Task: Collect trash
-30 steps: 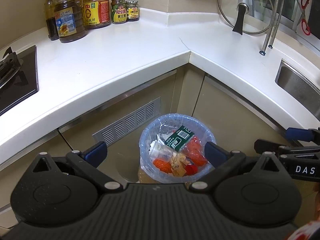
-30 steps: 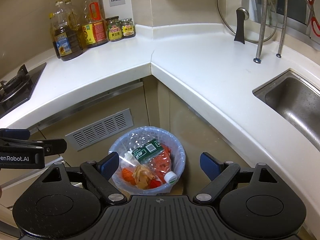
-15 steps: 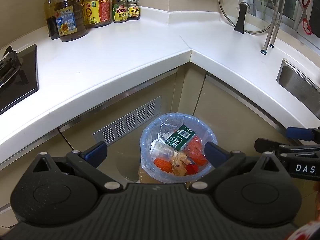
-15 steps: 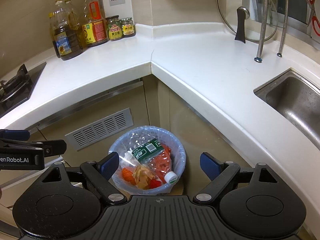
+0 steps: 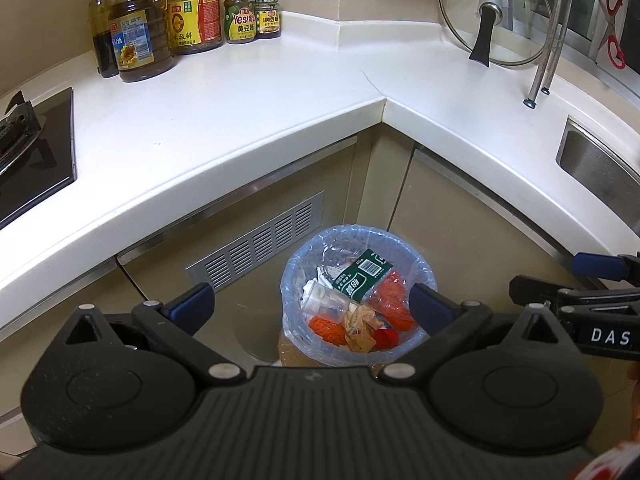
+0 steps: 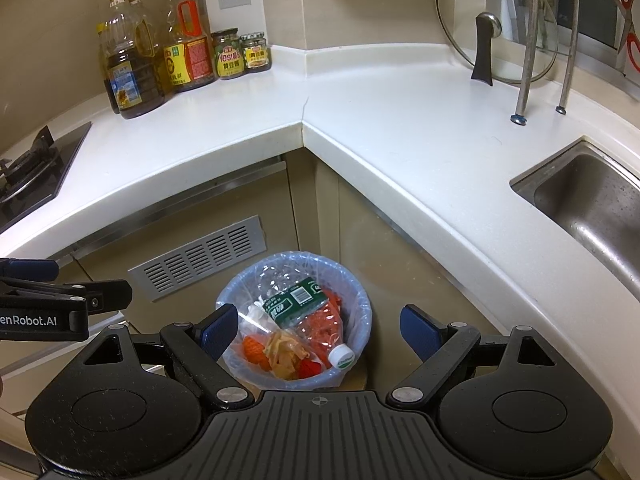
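Both tongs (image 5: 308, 306) (image 6: 320, 328) gape, angled down over the bin (image 6: 362, 300).

There is one trash bin (image 6: 362, 308) on the floor, with one blue bag in it. In the bin lies one clear bottle with a green label (image 6: 298, 302) and one white cap (image 6: 341, 358). On the white counter (image 6: 400, 128) stand four oil bottles (image 6: 134, 76) and two small jars (image 6: 229, 56). One glass lid (image 6: 496, 24) leans there. There is one sink (image 6: 592, 204) and one stove (image 6: 28, 168). One pair of red scissors (image 5: 612, 28) hangs up.
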